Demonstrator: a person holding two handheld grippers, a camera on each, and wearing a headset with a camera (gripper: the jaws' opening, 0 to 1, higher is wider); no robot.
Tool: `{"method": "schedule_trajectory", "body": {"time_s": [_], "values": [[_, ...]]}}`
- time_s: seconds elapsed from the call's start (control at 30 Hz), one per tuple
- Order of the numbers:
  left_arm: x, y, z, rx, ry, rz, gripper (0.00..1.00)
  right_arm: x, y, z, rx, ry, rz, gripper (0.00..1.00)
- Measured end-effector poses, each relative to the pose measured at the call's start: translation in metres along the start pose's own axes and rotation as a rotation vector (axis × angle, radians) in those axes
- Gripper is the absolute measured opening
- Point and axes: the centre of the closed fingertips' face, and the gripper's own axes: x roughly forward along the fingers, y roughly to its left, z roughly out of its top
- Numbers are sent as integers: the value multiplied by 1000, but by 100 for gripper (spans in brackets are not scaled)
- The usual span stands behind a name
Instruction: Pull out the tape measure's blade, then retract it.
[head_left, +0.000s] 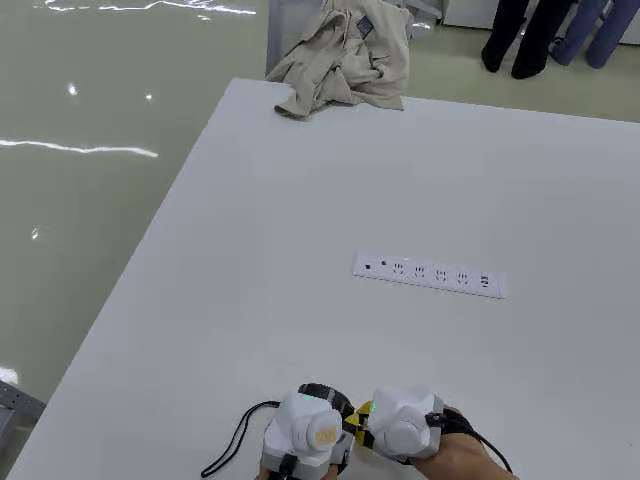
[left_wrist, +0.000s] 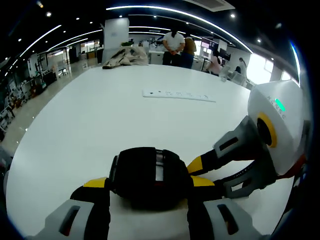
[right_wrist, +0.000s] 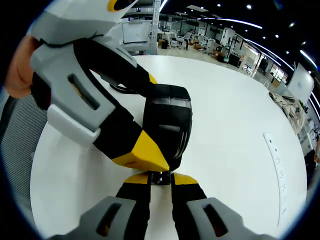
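Observation:
A black tape measure (left_wrist: 150, 172) sits low on the white table (head_left: 300, 220), at its near edge. My left gripper (left_wrist: 150, 184) is shut on the case, one yellow-tipped finger on each side. In the right gripper view, the case (right_wrist: 167, 125) stands just ahead of my right gripper (right_wrist: 160, 178). That gripper's fingers are pinched together on the small blade tab at the case's mouth. No length of blade shows outside the case. In the head view both grippers sit side by side over the tape measure (head_left: 325, 393). A black wrist cord (head_left: 232, 443) trails off to the left.
A white power strip (head_left: 428, 275) lies mid-table, well beyond the grippers. A heap of beige clothing (head_left: 345, 50) rests at the table's far edge. The left edge of the table drops to a glossy floor (head_left: 80, 150). People stand beyond the far side.

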Motion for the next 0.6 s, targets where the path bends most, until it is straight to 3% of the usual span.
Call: {"method": "schedule_trajectory", "body": {"time_s": [0.13,0.17,0.2,0.6], "values": [[-1,1,-3,67,0,1,58,0,0,0,-4,3,-1,16],[-3,3,-7,108,12,8,56,0,-1,0,-3,3,-5,16],[-2,1,-5,57,-3,-2,57,0,-1,0,1,3,-5,16],[-4,3,-4,16,-21,-19,56,-1,-2,0,6,1,-15,16]]}}
